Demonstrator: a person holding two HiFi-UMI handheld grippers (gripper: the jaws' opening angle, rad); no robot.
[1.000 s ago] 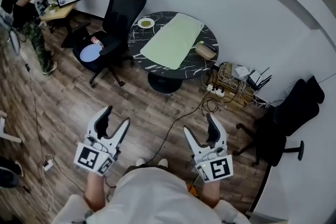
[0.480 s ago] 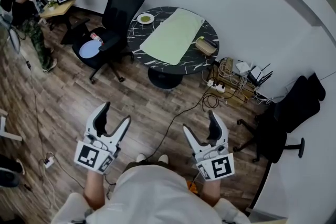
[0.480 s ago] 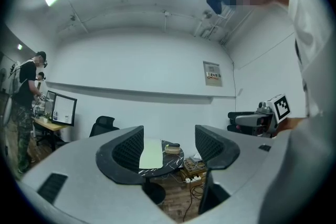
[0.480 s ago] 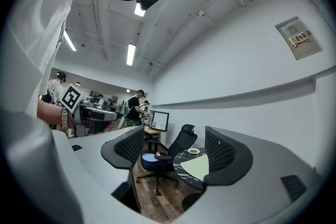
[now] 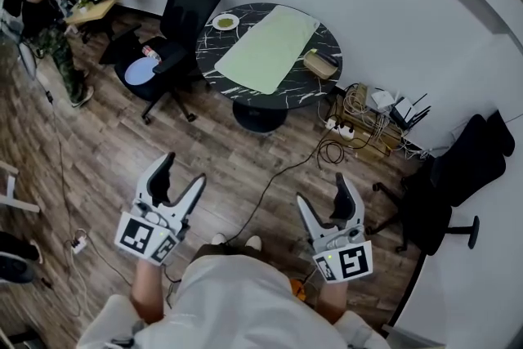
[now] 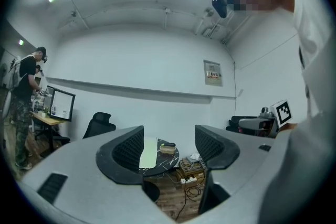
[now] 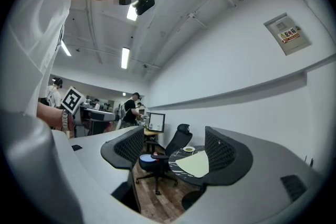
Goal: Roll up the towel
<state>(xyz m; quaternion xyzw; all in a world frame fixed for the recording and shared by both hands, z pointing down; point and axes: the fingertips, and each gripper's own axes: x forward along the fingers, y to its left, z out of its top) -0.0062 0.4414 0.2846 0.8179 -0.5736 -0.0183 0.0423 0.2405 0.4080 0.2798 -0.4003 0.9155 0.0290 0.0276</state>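
A pale green towel [image 5: 267, 50] lies flat on a round black marble table [image 5: 319, 87] across the room. It also shows far off as the towel [image 6: 148, 152] between the left jaws and the towel [image 7: 194, 166] between the right jaws. My left gripper [image 5: 180, 179] and right gripper [image 5: 323, 196] are held near my body over the wooden floor, well short of the table. Both are open with nothing between their fingers.
A small plate [image 5: 225, 22] and a tan box [image 5: 320, 64] share the table. A black office chair [image 5: 176, 20] with a blue disc stands at its left. Cables and a power strip [image 5: 359, 127] lie right of the table base. Another black chair [image 5: 458, 176] stands at right. A person [image 5: 37, 4] works at a far desk.
Both grippers and the view have shifted slightly toward the table; the right gripper moved a little right and lower in the picture. The jaws stand a touch wider.
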